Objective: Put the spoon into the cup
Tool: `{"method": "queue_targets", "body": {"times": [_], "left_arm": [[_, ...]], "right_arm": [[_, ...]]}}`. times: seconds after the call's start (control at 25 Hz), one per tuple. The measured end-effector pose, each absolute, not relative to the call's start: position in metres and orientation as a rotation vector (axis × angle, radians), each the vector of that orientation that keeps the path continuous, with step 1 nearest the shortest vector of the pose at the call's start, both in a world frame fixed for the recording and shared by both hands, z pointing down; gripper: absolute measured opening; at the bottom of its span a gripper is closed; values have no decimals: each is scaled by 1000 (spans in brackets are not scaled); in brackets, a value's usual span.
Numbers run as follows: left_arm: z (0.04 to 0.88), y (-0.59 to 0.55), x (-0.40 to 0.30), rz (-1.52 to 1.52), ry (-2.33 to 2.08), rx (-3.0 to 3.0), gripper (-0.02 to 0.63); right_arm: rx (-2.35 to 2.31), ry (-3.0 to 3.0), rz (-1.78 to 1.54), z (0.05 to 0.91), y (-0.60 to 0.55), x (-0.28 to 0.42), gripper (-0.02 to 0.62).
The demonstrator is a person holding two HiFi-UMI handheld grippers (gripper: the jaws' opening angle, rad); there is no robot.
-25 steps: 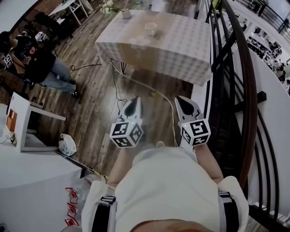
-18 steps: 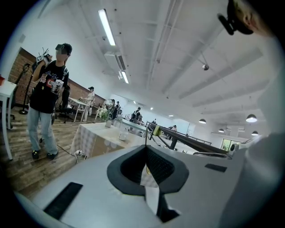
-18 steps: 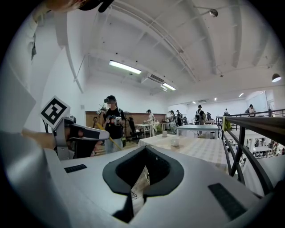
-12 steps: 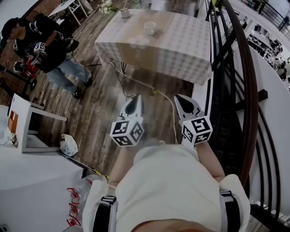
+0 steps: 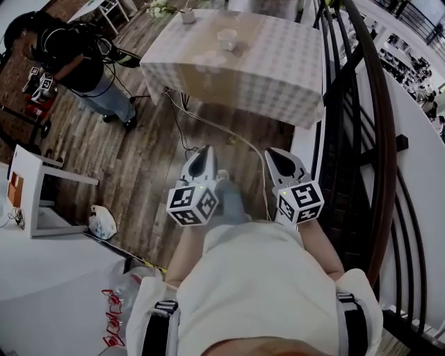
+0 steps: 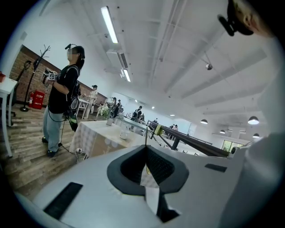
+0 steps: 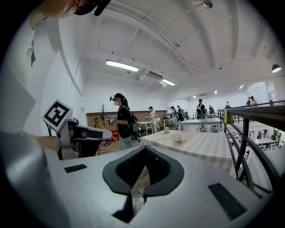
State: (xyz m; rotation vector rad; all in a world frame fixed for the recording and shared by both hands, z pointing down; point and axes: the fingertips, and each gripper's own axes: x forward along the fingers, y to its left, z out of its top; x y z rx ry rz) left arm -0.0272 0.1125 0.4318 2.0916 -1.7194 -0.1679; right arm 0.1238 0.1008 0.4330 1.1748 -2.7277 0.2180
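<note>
A white cup (image 5: pixel 227 39) stands on a table with a checked cloth (image 5: pixel 271 76), far ahead of me across the wooden floor. The same cup (image 6: pixel 124 133) is small in the left gripper view and also small (image 7: pixel 177 137) in the right gripper view. I can make out no spoon in any view. My left gripper (image 5: pixel 201 160) and right gripper (image 5: pixel 276 158) are held side by side close to my body, both pointing at the table. Each has its jaw tips together and nothing between them. The left gripper (image 7: pixel 107 133) also appears at the left of the right gripper view.
A person in dark clothes (image 5: pixel 76 59) with equipment stands left of the table. A vase of flowers (image 5: pixel 186 15) sits at the table's far corner. A dark railing (image 5: pixel 368 125) runs along my right. A cable (image 5: pixel 208 125) lies on the floor, and a white side table (image 5: pixel 35 188) stands at left.
The other person has walked from the left edge up toward the table's left side. My foot now shows between the grippers. Both grippers keep their pose and stay shut.
</note>
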Motion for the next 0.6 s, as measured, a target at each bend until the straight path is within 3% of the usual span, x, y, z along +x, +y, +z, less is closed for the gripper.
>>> {"method": "queue_targets", "body": {"times": [0.6], "left_arm": [[428,43,-51,-164,-1698,2121,5]], "right_arm": [[1218,-2719,200,430,29,100,0]]}}
